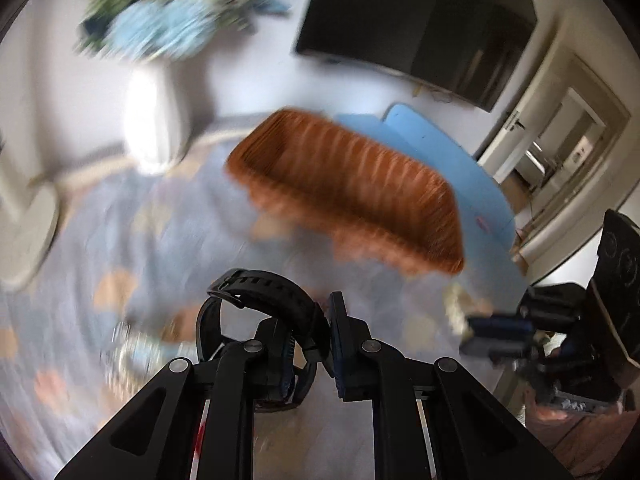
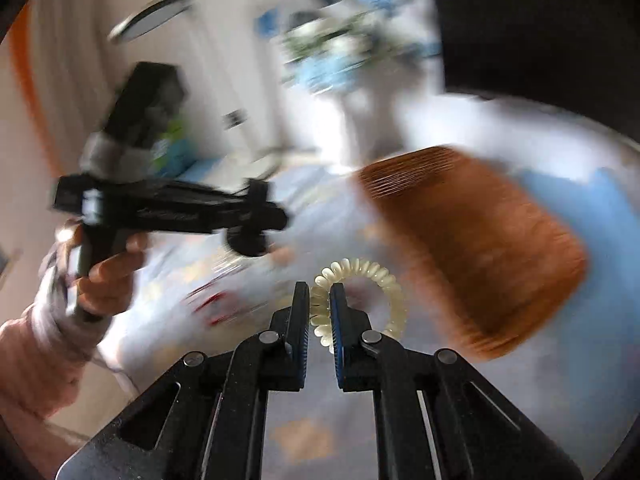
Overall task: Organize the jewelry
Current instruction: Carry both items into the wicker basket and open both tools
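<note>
Black wristwatch point(image 1: 260, 312) pinched by its strap in the left gripper point(image 1: 310, 344), jaws closed on it, held above the patterned blue tablecloth point(image 1: 120, 220). Cream spiral hair tie point(image 2: 360, 300) clamped between the fingers of the right gripper point(image 2: 320, 320), its loop hanging out to the right side. Orange ribbed basket point(image 1: 352, 188) sits beyond both, far right on the cloth, blurred. White vase point(image 1: 156, 120) with blue-and-white flowers point(image 1: 168, 12) stands far left. Dark screen point(image 1: 420, 28) on the far wall.
</note>
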{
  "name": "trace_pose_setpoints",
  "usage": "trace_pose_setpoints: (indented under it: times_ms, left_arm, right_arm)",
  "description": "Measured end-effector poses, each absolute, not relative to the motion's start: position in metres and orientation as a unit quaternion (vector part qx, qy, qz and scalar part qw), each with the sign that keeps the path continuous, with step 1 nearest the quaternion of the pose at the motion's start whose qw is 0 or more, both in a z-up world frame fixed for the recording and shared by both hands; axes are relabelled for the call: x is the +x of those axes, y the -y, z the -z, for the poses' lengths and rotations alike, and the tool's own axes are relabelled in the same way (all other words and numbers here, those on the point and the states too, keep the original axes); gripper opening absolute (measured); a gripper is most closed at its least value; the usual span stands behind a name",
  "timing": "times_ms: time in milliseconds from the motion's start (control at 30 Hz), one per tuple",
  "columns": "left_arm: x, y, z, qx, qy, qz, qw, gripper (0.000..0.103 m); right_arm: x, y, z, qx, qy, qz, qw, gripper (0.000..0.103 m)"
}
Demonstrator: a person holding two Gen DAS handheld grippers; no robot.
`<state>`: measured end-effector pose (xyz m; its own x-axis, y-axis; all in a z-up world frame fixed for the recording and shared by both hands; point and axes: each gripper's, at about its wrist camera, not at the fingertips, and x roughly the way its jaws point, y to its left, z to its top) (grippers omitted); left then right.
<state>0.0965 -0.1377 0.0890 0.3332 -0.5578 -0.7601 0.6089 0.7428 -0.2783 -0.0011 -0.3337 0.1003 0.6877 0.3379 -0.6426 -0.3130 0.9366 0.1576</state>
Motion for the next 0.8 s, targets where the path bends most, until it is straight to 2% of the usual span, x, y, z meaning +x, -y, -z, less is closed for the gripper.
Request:
trace_pose_setpoints:
  times_ms: [100, 267, 567, 700, 767, 800]
  left_arm:
    - [0.118, 0.174, -0.104, 0.035, -0.445, 0.376, 0.812, 0.016]
    - [0.156, 0.240, -0.106, 0.050, -0.449, 0.406, 0.795, 0.016]
    - [0.213, 0.303, -0.037, 0.073, -0.528, 0.384, 0.754, 0.018]
    - [0.214, 0.294, -0.038, 0.059, -0.525, 0.386, 0.756, 0.031]
    - [0.213, 0.284, -0.045, 0.041, -0.524, 0.393, 0.755, 0.047]
    - [0.211, 0.276, -0.050, 0.030, -0.521, 0.397, 0.755, 0.049]
  right_arm:
    - [0.031, 0.360, -0.100, 0.009, -0.355, -0.106, 0.929, 0.013]
    - [0.086, 0.388, -0.069, 0.027, -0.404, -0.068, 0.912, 0.013]
    - [0.115, 0.405, -0.036, 0.051, -0.449, -0.059, 0.890, 0.014]
    - [0.107, 0.415, -0.042, 0.078, -0.437, -0.072, 0.893, 0.020]
    - [0.099, 0.419, -0.048, 0.088, -0.429, -0.075, 0.896, 0.030]
    - [0.095, 0.418, -0.053, 0.088, -0.424, -0.073, 0.898, 0.030]
